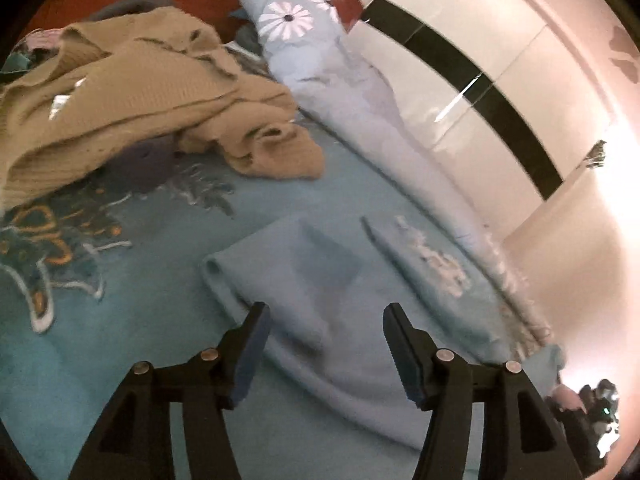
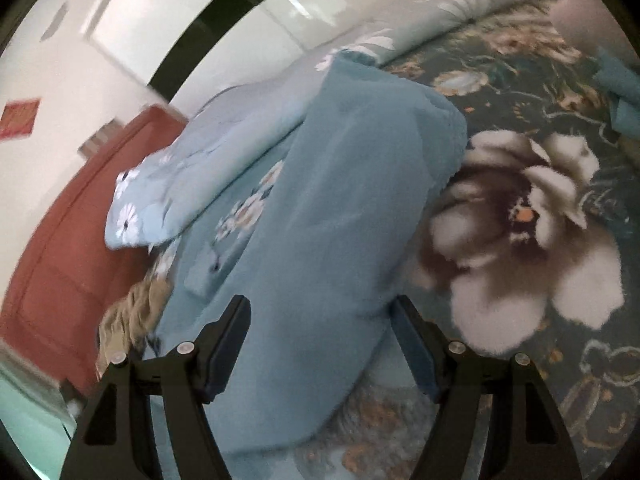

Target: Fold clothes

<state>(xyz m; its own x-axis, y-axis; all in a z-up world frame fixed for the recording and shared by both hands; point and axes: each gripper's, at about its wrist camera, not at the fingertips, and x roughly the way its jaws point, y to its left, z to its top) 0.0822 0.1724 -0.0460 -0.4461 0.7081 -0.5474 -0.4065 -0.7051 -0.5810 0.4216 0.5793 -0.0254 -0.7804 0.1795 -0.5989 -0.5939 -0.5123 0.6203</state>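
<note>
left gripper [image 1: 324, 354]: black two-finger tool with dark blue pads, jaws spread wide, nothing between them. Sits above the near edge of the folded garment; contact can't be told.
right gripper [image 2: 320, 344]: same build, jaws wide apart, nothing clamped. The garment's near end fills the gap between the fingers; left pad [image 2: 228, 350] looks to be at the cloth's edge, touching or not can't be told.
light blue folded garment [image 1: 320, 300]: soft fleece-like cloth, lies flat on the bedspread as a rough rectangle, rolled fold along its left side in the left wrist view. In the right wrist view it [image 2: 340, 208] runs away from the tool as a long band. Both views motion-blurred.
teal floral bedspread [image 1: 132, 304]: under everything; big white-and-brown flower print [image 2: 528, 232] just right of the garment in the right wrist view.
tan ribbed knit sweater [image 1: 132, 92]: crumpled heap, upper left of the left wrist view, well apart from the blue garment. A tan bit [image 2: 132, 312] shows at the left edge of the right wrist view.
pale blue daisy-print quilt [image 1: 360, 92]: bunched along the bed's far side, beside the garment.
white wardrobe with black stripe [image 1: 480, 80]: behind the quilt.
red-brown headboard [image 2: 60, 248]: at the bed's end, behind the quilt.
</note>
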